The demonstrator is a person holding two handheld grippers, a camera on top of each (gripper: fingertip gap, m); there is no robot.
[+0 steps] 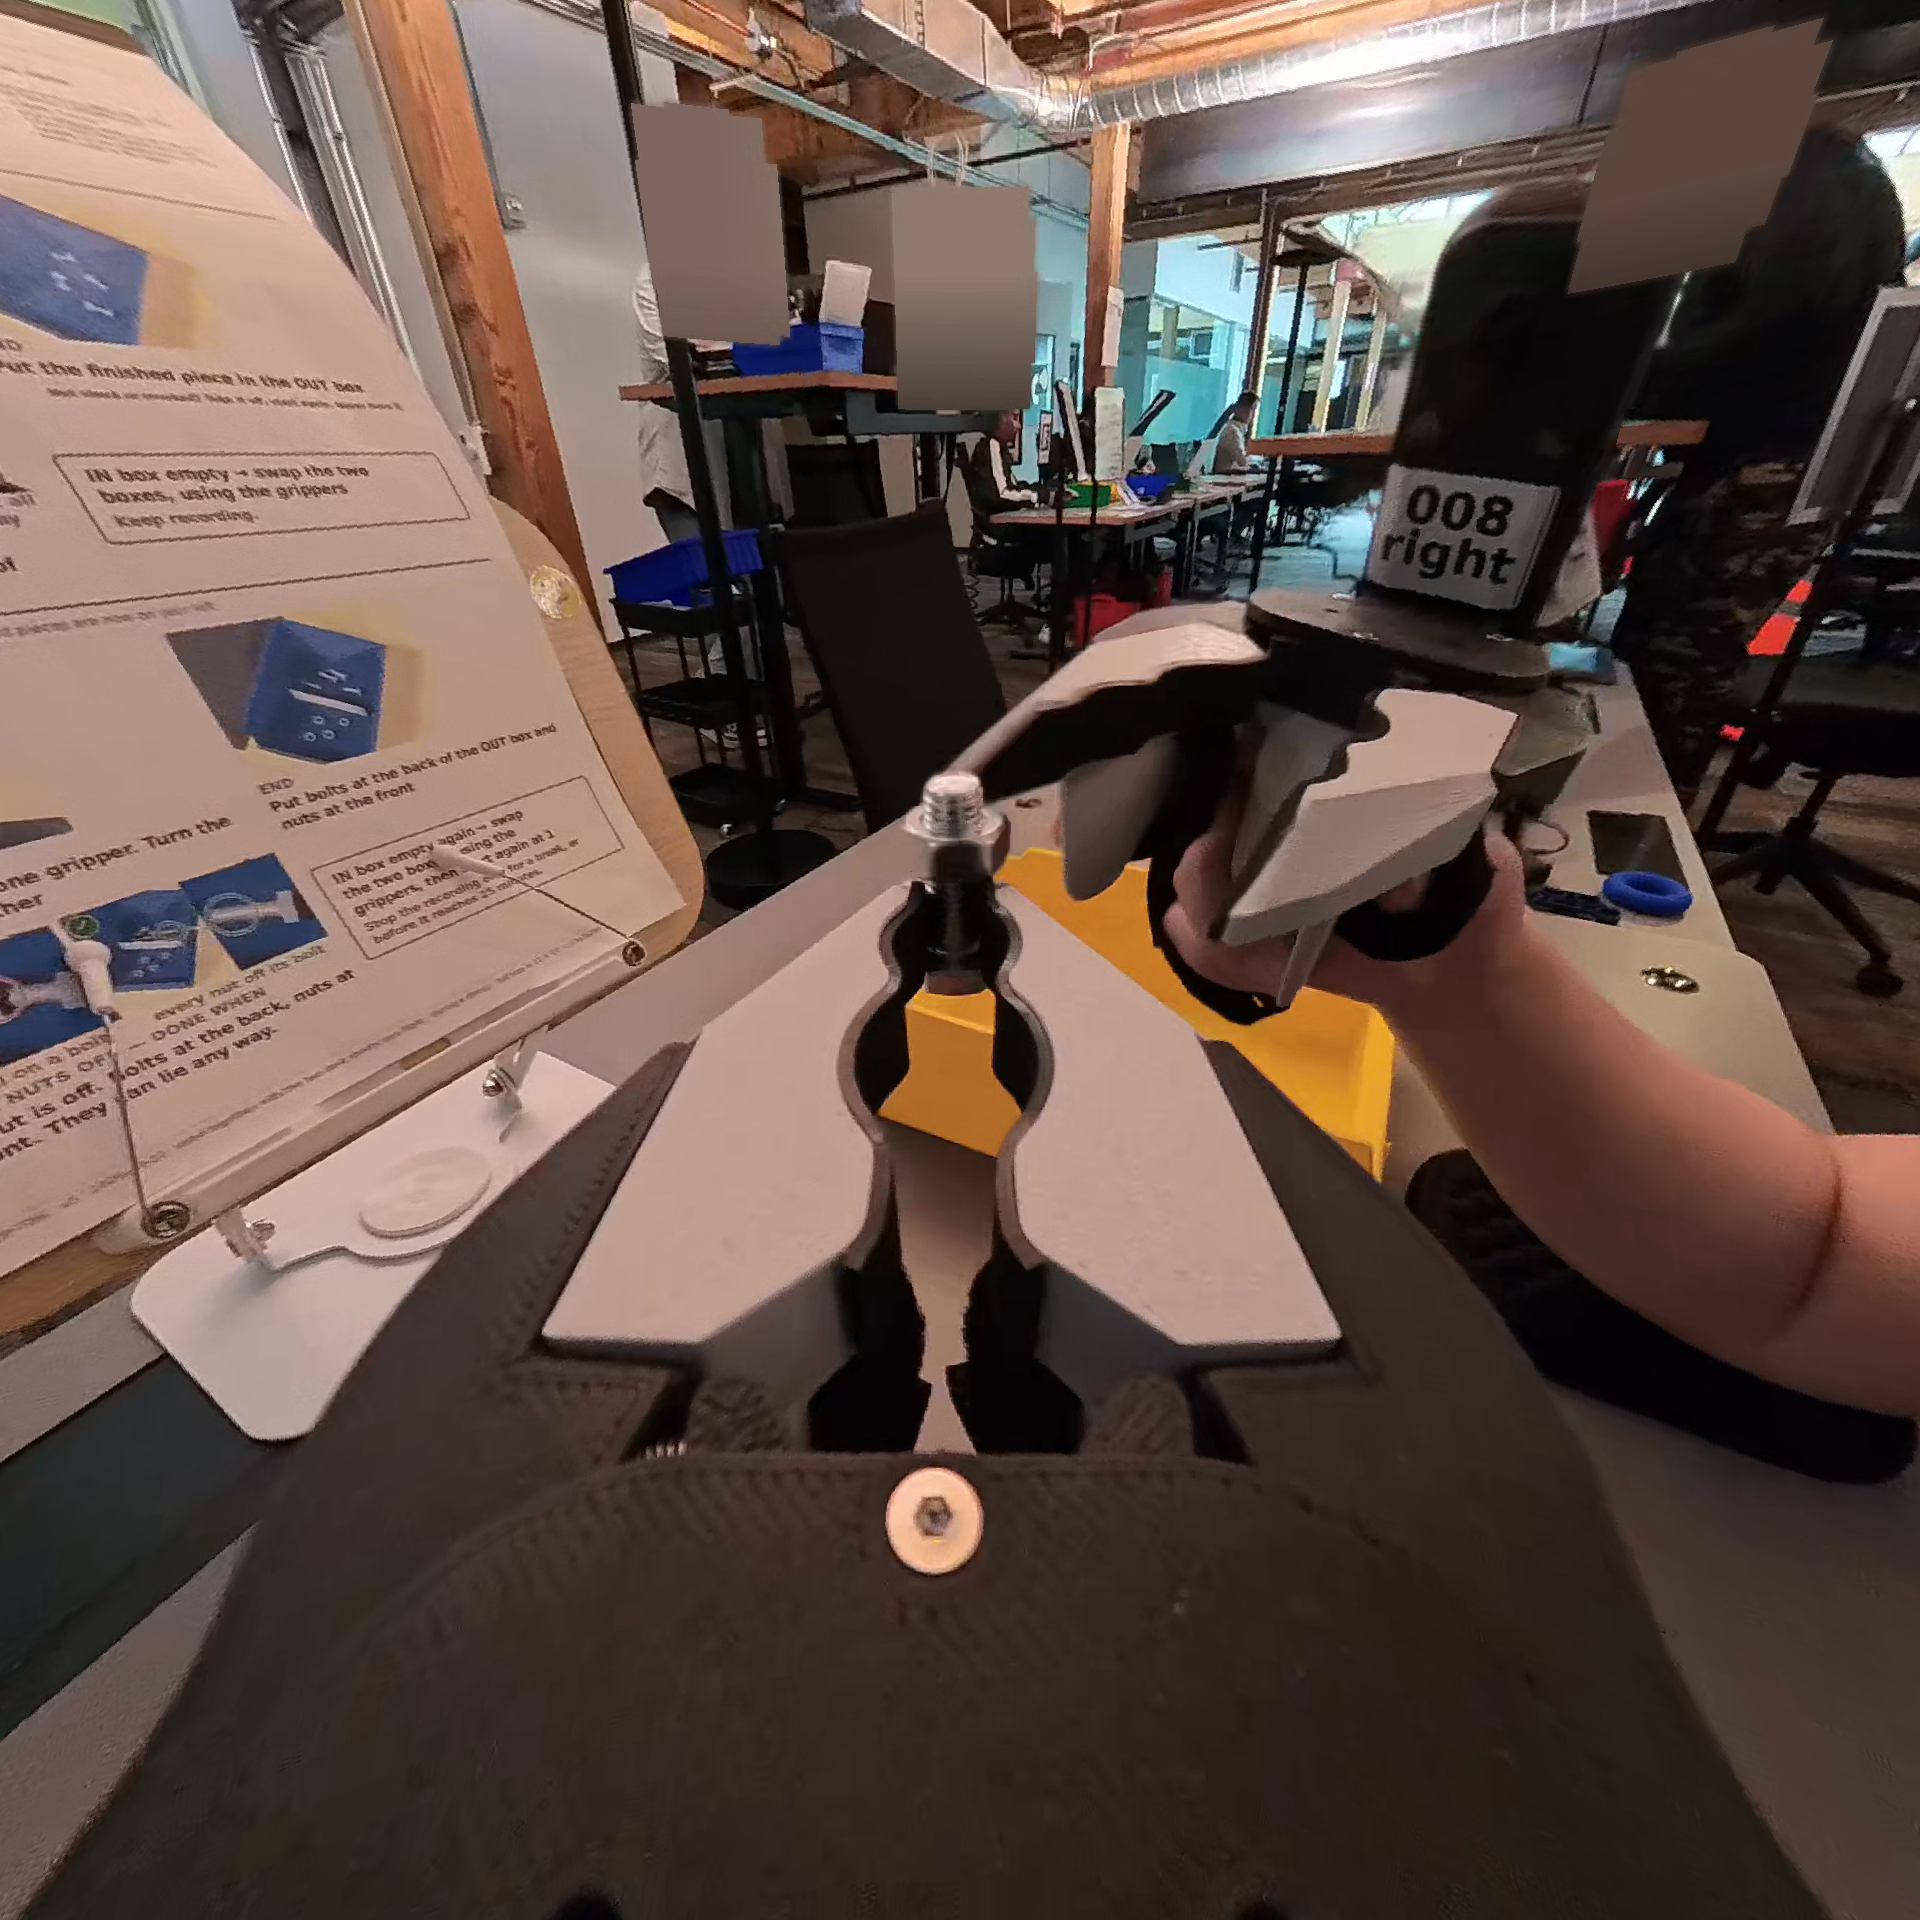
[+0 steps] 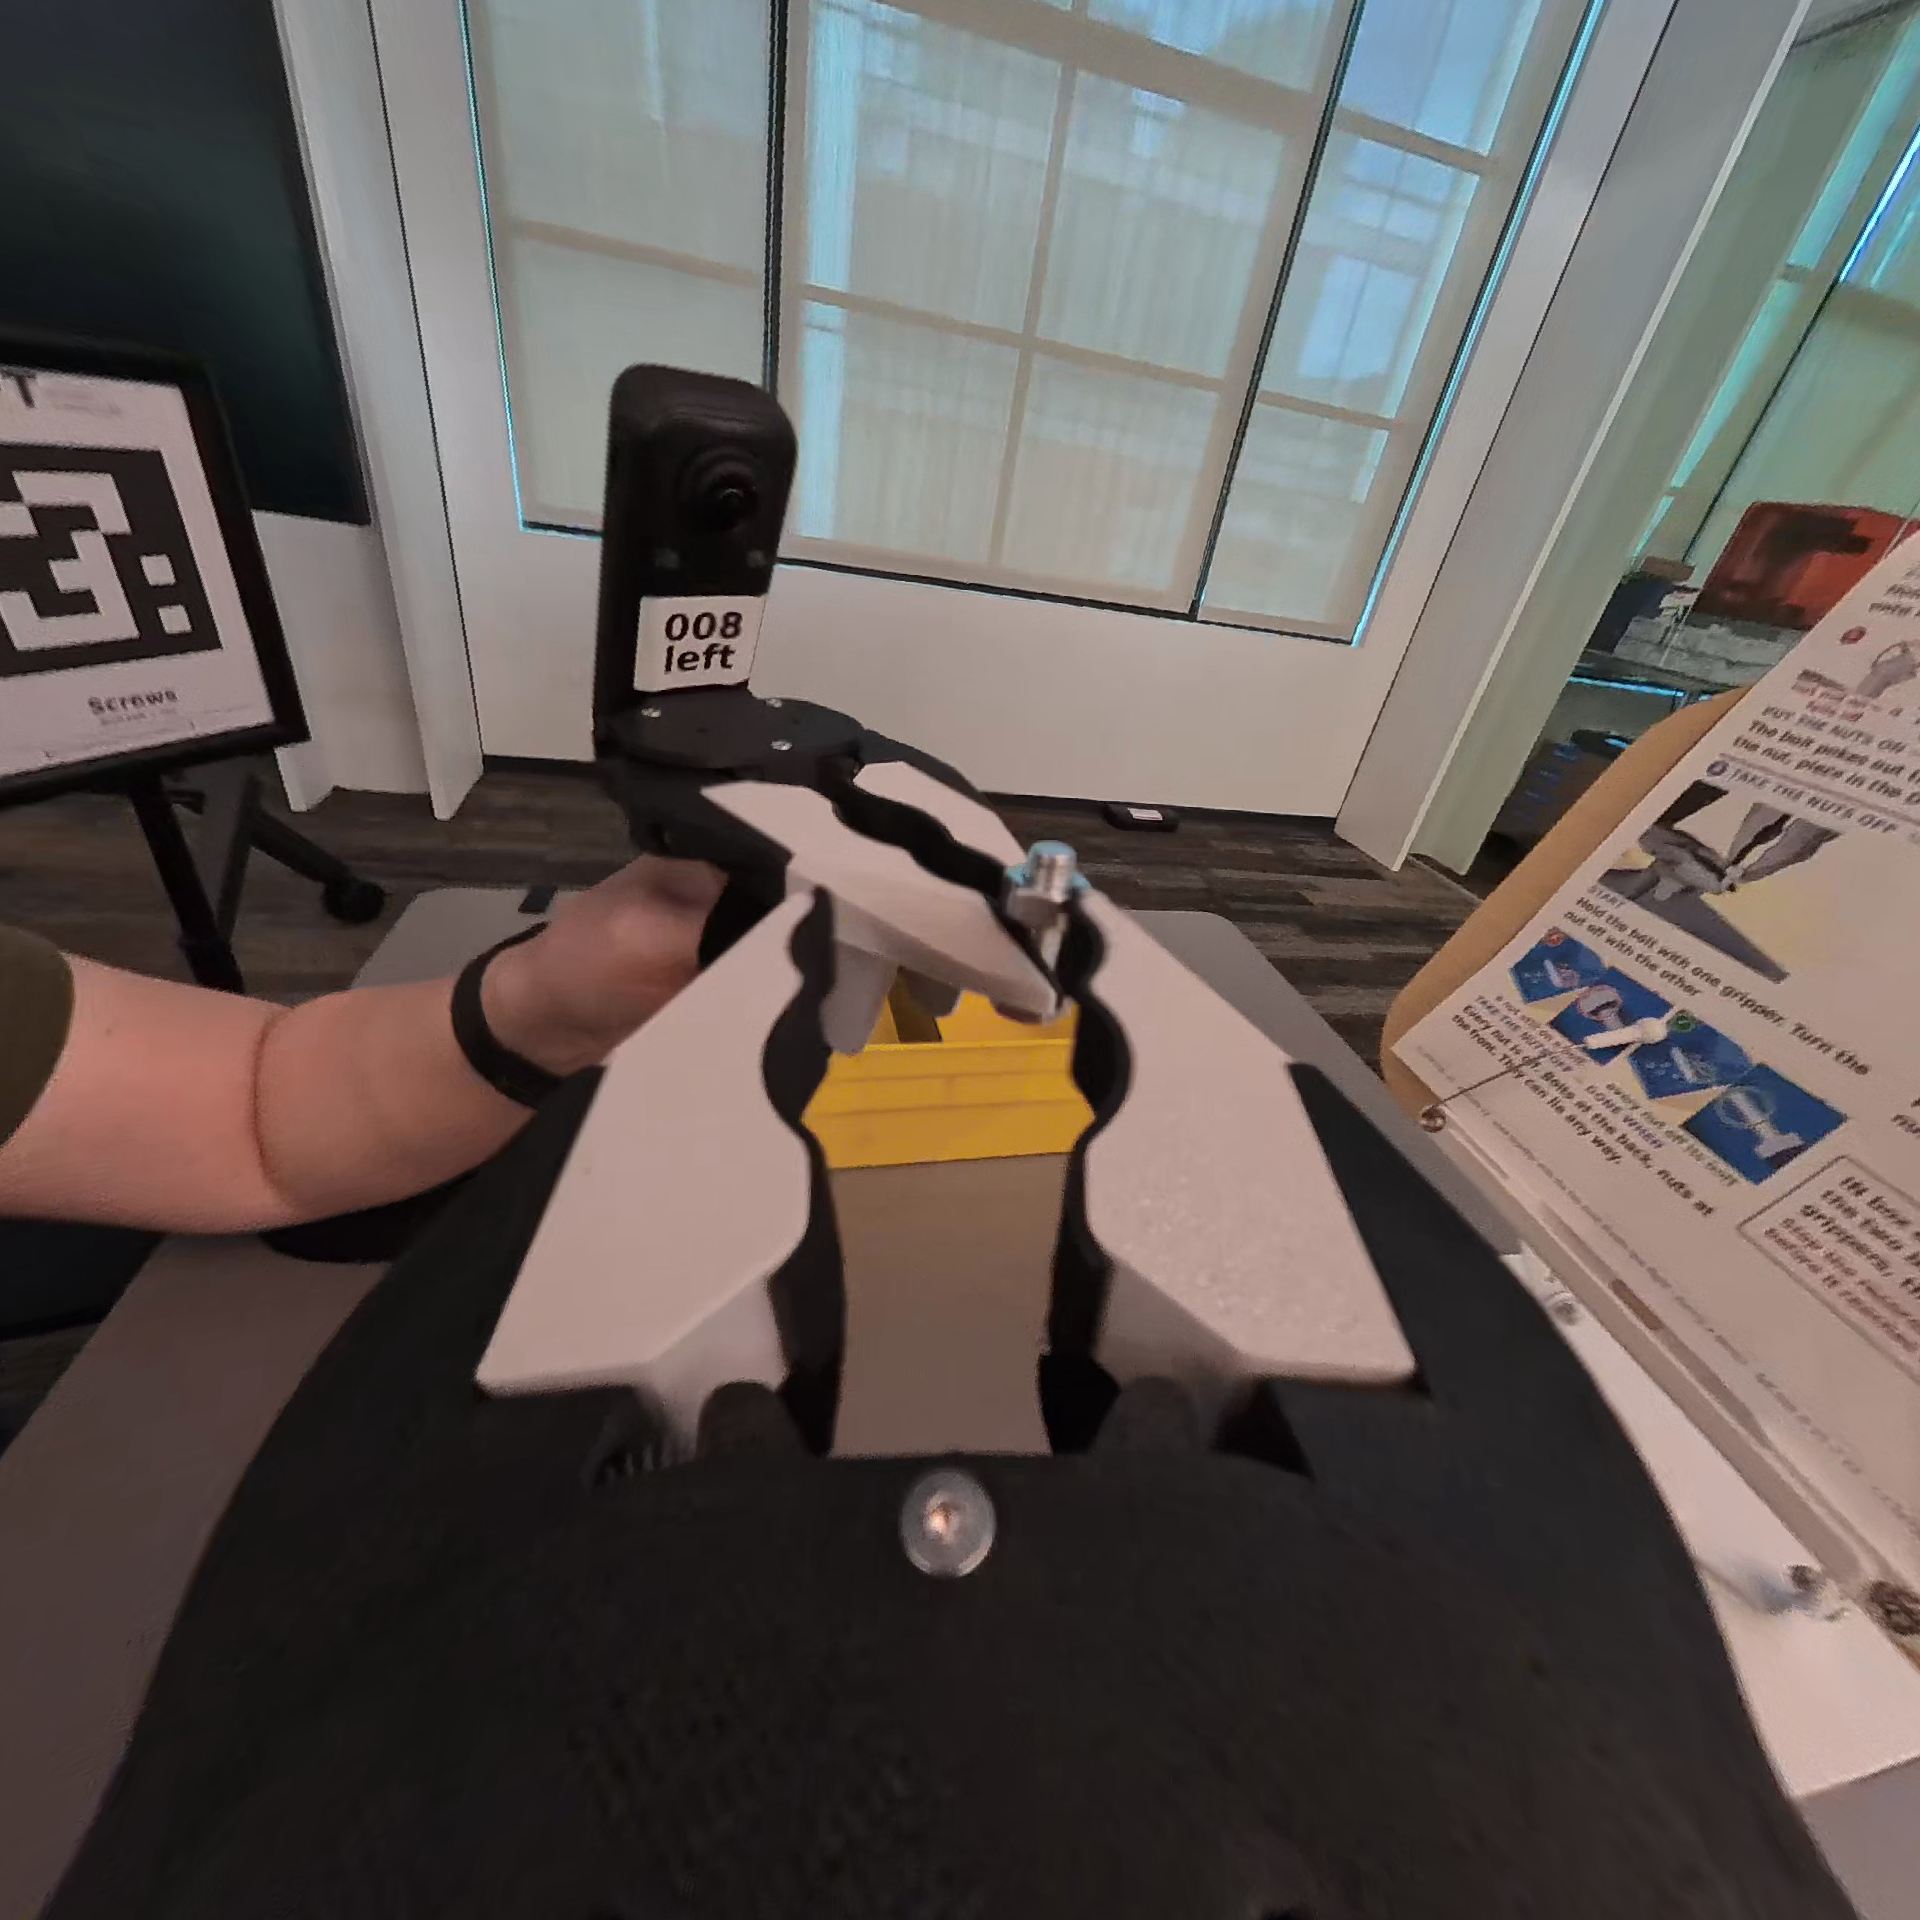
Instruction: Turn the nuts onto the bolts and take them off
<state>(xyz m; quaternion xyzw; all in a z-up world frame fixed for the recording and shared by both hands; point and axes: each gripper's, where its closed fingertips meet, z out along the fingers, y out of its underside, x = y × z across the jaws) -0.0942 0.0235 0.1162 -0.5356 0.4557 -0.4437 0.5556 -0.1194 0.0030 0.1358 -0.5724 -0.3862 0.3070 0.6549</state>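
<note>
My left gripper (image 1: 956, 914) is shut on a dark bolt (image 1: 954, 925) and holds it upright above the table. A silver nut (image 1: 956, 828) sits on the threads near the bolt's silver top end. My right gripper (image 1: 1112, 862) comes in from the right, open, with one fingertip right beside the nut. In the right wrist view my right gripper (image 2: 945, 925) is wide open. The nut (image 2: 1029, 896) and bolt (image 2: 1051, 940) stand just inside its right finger, held by the left gripper (image 2: 1044, 935). I cannot tell whether the finger touches the nut.
A yellow bin (image 1: 1299, 1039) stands on the grey table (image 1: 1683, 997) under both grippers; it also shows in the right wrist view (image 2: 935, 1101). An instruction board (image 1: 260, 727) leans at the left. A blue ring (image 1: 1647, 894) and a black pad (image 1: 1558, 1320) lie at the right. Only a small space, under 4 cm, lies between the two pairs of fingers.
</note>
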